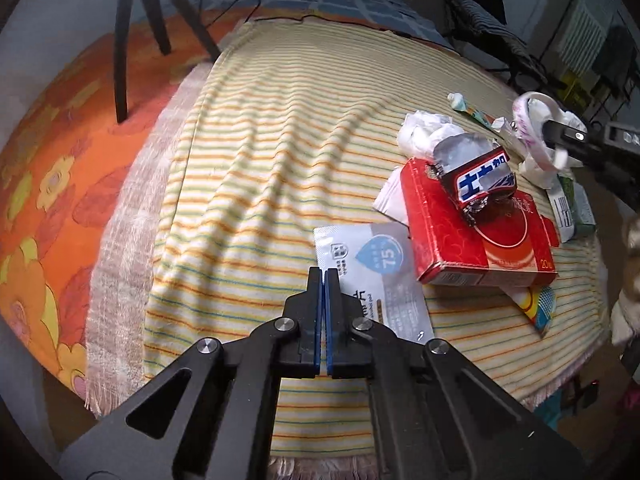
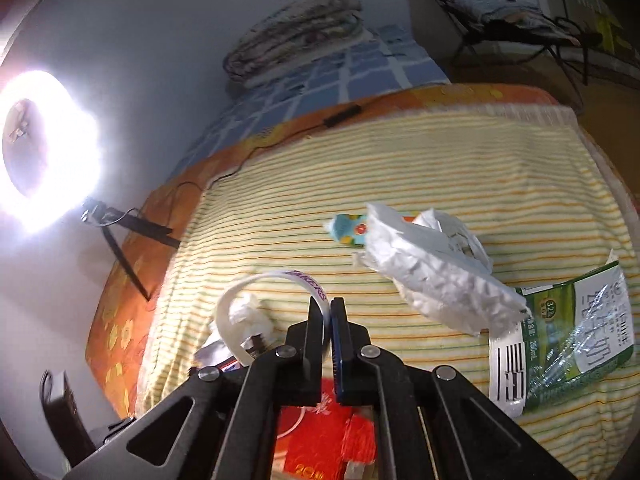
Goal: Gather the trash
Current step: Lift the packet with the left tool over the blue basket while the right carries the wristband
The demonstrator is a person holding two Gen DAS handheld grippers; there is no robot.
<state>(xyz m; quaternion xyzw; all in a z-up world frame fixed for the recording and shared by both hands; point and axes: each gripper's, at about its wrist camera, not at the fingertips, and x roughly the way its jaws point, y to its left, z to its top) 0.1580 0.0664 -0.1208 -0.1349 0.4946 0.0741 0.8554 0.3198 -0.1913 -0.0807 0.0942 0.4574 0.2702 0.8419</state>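
On the bed's striped towel [image 1: 280, 152] lie 1 red box [image 1: 472, 236] with 1 candy wrapper [image 1: 480, 184] on top, 1 wipe sachet [image 1: 376, 276], 1 green carton [image 2: 576, 332], 1 small tube [image 1: 468, 106] and 2 tissue wads. The left hand-held gripper [image 1: 324, 276] is pressed together, empty, over the sachet. The right hand-held gripper [image 2: 330, 308] pinches 1 white wristband [image 2: 280, 280]. 1 ring light [image 2: 48, 152] glares beside the wall.

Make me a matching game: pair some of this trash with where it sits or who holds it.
Things:
1. candy wrapper
2. wristband
3. wipe packet
4. milk carton

Places:
A. flat on the striped blanket, just ahead of the left tool
B. pinched in the right tool
C. on top of the red box
D. beside the crumpled white bag

Pairs: 1-C, 2-B, 3-A, 4-D
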